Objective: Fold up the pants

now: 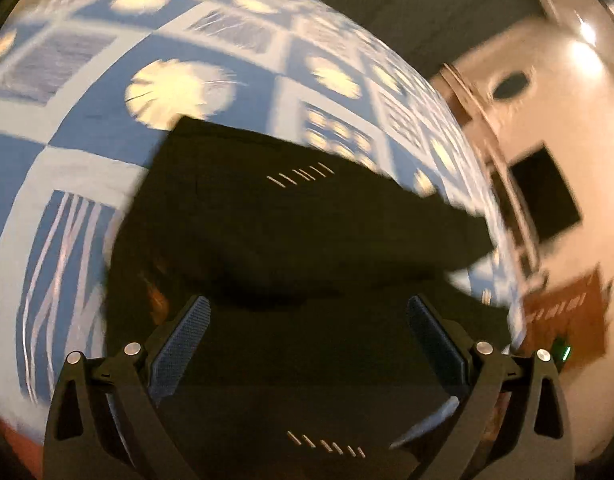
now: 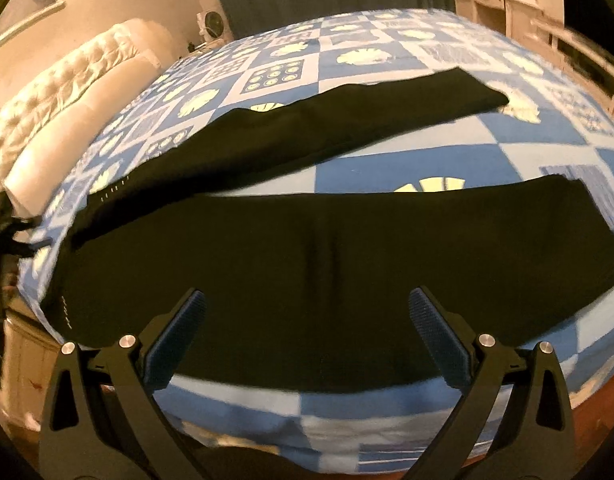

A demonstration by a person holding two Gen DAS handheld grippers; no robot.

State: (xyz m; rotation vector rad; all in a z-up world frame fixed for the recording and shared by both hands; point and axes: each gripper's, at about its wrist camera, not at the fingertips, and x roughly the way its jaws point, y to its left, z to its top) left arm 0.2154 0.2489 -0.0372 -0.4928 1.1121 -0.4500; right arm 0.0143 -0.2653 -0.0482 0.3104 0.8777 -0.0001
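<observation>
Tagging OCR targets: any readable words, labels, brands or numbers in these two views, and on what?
None readable.
Black fabric pants: short rows of pale dashes, stitch marks rather than letters.
Blue-and-white patterned bedspread: shell and stripe motifs only.
Brown panel with pale marks: too blurred to read.
Left claw and right claw: no markings visible.

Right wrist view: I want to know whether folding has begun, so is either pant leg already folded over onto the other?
No. The two legs of the black pants lie spread apart on the patterned bedsheet, with blue sheet showing between them.
</observation>
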